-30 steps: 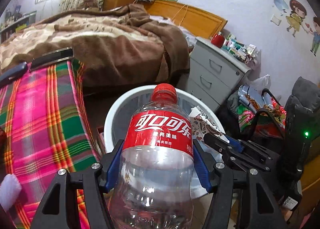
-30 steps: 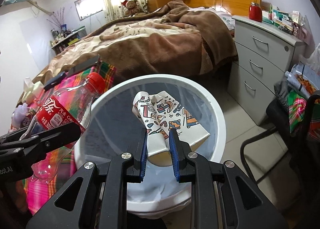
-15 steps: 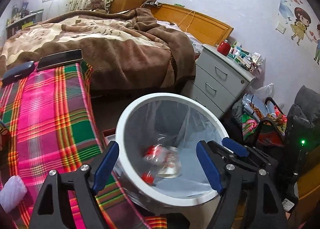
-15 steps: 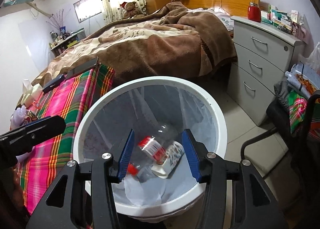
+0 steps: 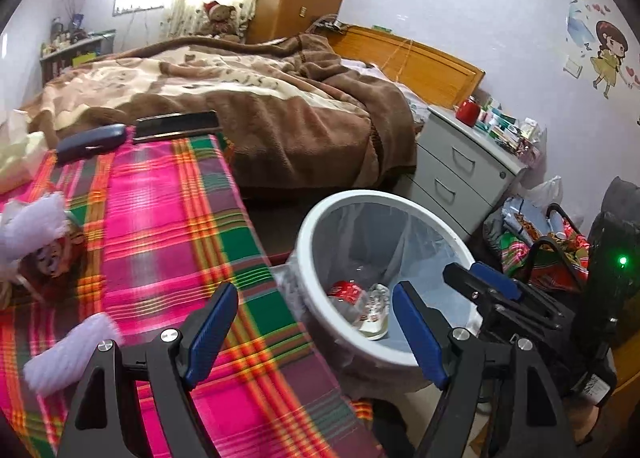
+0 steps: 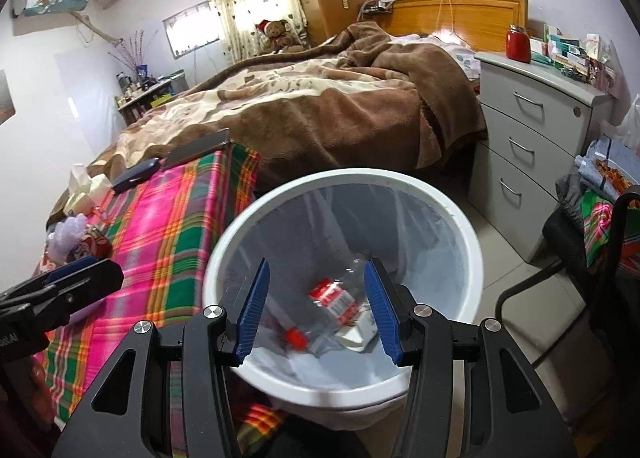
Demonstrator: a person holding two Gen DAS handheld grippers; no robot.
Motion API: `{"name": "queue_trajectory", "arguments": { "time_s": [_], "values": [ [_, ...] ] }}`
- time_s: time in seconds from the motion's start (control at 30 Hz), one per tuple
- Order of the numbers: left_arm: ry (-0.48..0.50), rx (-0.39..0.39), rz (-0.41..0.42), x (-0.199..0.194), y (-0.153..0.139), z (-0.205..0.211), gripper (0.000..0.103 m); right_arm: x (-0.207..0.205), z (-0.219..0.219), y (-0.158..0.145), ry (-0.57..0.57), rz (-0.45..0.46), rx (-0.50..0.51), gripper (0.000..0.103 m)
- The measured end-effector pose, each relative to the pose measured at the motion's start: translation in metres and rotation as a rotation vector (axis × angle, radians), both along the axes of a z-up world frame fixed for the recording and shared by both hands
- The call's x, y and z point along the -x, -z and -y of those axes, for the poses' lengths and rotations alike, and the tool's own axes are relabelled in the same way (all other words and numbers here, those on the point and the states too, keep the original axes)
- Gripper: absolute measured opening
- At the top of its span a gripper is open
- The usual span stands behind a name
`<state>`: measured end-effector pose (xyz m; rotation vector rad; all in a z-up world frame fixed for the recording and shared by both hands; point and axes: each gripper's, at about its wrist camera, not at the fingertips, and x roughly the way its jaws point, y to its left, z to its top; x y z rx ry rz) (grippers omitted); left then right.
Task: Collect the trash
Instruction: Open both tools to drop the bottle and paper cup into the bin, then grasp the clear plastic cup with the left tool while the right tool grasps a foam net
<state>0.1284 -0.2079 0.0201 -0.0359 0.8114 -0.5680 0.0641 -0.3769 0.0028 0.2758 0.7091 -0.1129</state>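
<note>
A white bin lined with a clear bag stands on the floor beside the plaid-covered table; it also shows in the left wrist view. Inside lie a clear cola bottle with a red label and a patterned paper cup; both also show in the left wrist view, bottle and cup. My right gripper is open and empty above the bin. My left gripper is open and empty over the table edge, left of the bin.
The plaid table holds a plush toy, white crumpled tissue, a tissue pack, a dark case and a phone. A bed, a grey drawer unit and a cluttered chair surround the bin.
Both grippers opened and dropped the bottle and the cup into the bin. The left gripper has since moved left, over the table edge.
</note>
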Motion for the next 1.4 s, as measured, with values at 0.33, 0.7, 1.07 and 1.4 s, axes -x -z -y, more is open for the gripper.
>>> {"name": "queue_trajectory", "arguments": {
  "time_s": [0.33, 0.7, 1.07, 1.4],
  "values": [
    [-0.101, -0.001, 0.044, 0.024, -0.006, -0.066, 0.079, 0.004, -0.043, -0.011, -0.086, 0.056, -0.011, 0.051],
    [-0.276, -0.005, 0.068, 0.041, -0.003, -0.162, 0.079, -0.006, -0.106, -0.006, -0.214, 0.059, -0.034, 0.051],
    [-0.474, -0.011, 0.044, 0.040, 0.015, -0.257, 0.079, -0.021, -0.174, 0.007, -0.353, 0.000, -0.057, 0.056],
    [-0.581, -0.020, -0.002, 0.036, 0.037, -0.319, 0.079, -0.046, -0.219, 0.028, -0.421, -0.108, -0.183, 0.056]
  ]
}}
